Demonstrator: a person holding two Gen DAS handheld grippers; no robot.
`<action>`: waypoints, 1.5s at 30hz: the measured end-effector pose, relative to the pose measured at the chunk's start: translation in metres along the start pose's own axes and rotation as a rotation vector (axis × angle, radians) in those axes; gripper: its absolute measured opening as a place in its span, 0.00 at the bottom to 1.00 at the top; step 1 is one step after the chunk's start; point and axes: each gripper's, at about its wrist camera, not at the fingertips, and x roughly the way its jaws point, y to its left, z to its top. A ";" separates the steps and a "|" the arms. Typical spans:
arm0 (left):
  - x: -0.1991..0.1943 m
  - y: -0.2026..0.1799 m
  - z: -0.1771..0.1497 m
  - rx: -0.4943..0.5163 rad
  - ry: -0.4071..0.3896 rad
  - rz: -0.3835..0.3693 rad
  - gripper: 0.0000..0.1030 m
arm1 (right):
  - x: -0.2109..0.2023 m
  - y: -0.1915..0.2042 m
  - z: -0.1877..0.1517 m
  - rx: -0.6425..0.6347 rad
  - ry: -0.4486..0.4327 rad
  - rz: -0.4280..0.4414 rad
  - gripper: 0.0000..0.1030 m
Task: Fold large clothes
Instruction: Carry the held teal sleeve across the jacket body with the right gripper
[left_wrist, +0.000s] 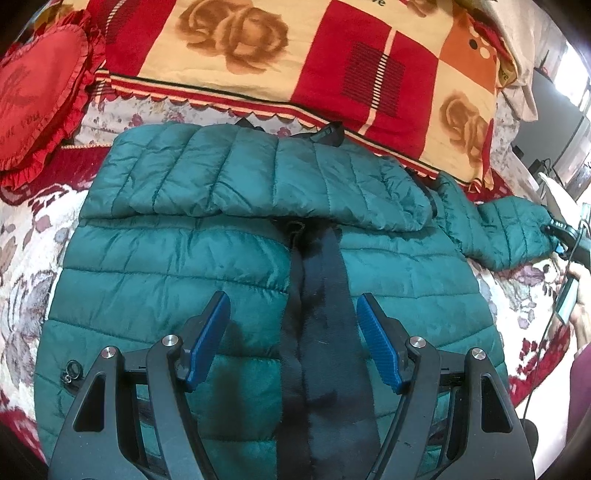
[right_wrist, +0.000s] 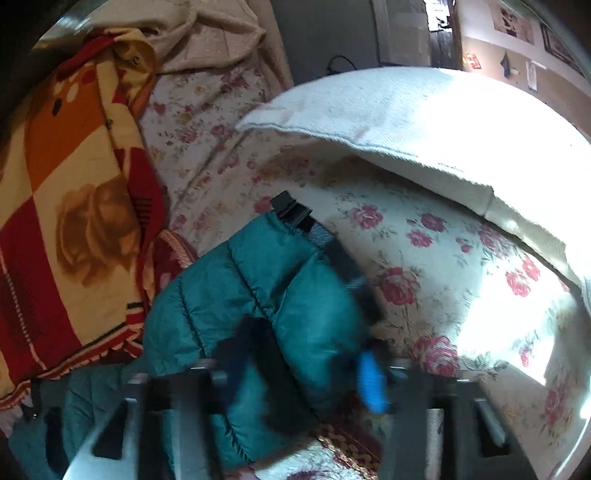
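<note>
A teal quilted puffer jacket (left_wrist: 177, 266) lies flat on the bed with a dark lining strip (left_wrist: 321, 325) down its middle. One sleeve (left_wrist: 280, 177) is folded across the chest. The other sleeve (left_wrist: 506, 232) stretches out to the right. My left gripper (left_wrist: 293, 310) is open and empty, hovering above the jacket's lower middle. My right gripper (right_wrist: 303, 354) has its jaws apart around the outstretched sleeve's end (right_wrist: 258, 295); the view is blurred, so the grip is unclear. The right gripper also shows in the left wrist view (left_wrist: 561, 236) at the sleeve cuff.
A floral bedsheet (right_wrist: 424, 258) covers the bed. A red and cream rose-patterned blanket (left_wrist: 332, 59) lies behind the jacket. A red heart cushion (left_wrist: 40, 85) sits at the far left. A white pillow (right_wrist: 424, 122) lies beyond the sleeve end.
</note>
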 end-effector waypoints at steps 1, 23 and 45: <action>0.000 0.002 0.000 -0.003 0.001 -0.001 0.69 | -0.001 -0.001 0.000 0.002 -0.006 0.009 0.27; -0.038 0.030 0.003 -0.028 -0.083 -0.005 0.69 | -0.123 0.114 -0.039 -0.240 -0.057 0.417 0.14; -0.048 0.098 0.002 -0.100 -0.092 0.061 0.69 | -0.153 0.264 -0.141 -0.527 0.086 0.586 0.14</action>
